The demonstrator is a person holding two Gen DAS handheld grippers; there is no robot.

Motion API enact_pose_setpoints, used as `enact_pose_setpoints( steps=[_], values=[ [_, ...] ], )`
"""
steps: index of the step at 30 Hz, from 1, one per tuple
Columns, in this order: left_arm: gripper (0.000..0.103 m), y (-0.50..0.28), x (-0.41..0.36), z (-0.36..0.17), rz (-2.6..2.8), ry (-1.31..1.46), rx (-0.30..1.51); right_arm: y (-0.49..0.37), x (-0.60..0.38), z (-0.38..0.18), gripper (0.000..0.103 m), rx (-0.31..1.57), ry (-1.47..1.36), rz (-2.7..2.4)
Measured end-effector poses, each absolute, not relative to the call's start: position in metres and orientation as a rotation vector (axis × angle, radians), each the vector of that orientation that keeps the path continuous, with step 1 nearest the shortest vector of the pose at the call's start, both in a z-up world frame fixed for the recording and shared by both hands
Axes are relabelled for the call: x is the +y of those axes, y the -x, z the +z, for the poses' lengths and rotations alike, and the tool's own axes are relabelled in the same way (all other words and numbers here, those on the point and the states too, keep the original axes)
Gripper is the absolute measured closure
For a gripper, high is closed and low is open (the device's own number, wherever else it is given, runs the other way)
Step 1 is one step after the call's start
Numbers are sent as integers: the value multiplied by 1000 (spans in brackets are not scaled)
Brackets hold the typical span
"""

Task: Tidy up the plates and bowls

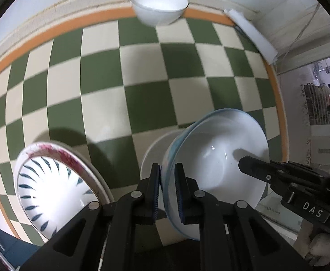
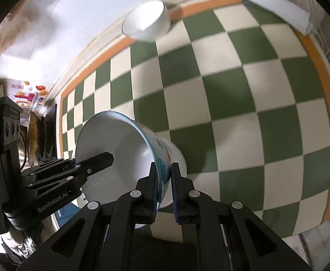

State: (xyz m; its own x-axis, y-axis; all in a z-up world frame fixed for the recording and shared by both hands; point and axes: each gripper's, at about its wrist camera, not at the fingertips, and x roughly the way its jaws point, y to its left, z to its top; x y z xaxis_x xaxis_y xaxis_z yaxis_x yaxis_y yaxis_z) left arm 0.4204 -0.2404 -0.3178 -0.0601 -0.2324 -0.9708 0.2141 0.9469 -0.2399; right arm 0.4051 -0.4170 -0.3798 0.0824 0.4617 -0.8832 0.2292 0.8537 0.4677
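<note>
Holding one bowl (image 1: 214,158) w/ both grippers, tilted, above the cloth. Left wrist view: left gripper (image 1: 167,188) pinched narrow on the near rim, one finger inside, one outside; right gripper (image 1: 253,169) enters from the right, a finger inside the bowl. Patterned plate (image 1: 52,187) lies lower left, white bowl (image 1: 159,3) at the far edge, well apart. Right wrist view: right gripper (image 2: 163,187) closed on the bowl (image 2: 119,155) wall, blue print outside. Judgement: glazed ceramic, stiff, slippery, fragile, fairly heavy; rim pinch is the hold, keep it deep. Surface: green/cream check cloth (image 2: 232,90), orange border; white wall behind, clutter at left.
</note>
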Motion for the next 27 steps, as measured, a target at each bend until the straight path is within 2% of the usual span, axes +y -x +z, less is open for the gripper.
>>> enact_pose_setpoints(
  steps=[13,27],
  values=[
    [92,-415,-248,-350,-323,-78,1625,-404,-401,-417,91,1586,-538,174],
    [92,-418,-247,-359,-331,-71,1663,-413,-398,-419,91,1616,-517,164]
  ],
)
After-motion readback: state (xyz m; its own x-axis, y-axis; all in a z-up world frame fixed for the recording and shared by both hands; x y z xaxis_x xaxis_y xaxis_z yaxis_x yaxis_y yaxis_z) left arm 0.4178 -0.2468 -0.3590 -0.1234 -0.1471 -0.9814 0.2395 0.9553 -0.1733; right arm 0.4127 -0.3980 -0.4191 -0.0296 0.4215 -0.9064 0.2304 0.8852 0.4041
